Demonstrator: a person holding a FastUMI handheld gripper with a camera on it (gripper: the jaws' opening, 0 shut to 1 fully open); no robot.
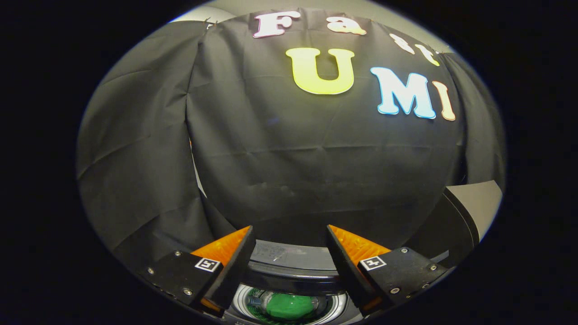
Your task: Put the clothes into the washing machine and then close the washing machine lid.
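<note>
The gripper (291,234) hung with its fingers spread apart and empty above the top-loading washing machine (289,266), whose drum (336,307) lay open below and between them. A green garment (289,306) already sat in the drum, so loading appeared done. The raised lid (474,205) stood to the right, and closing it appeared to be the step left.
</note>
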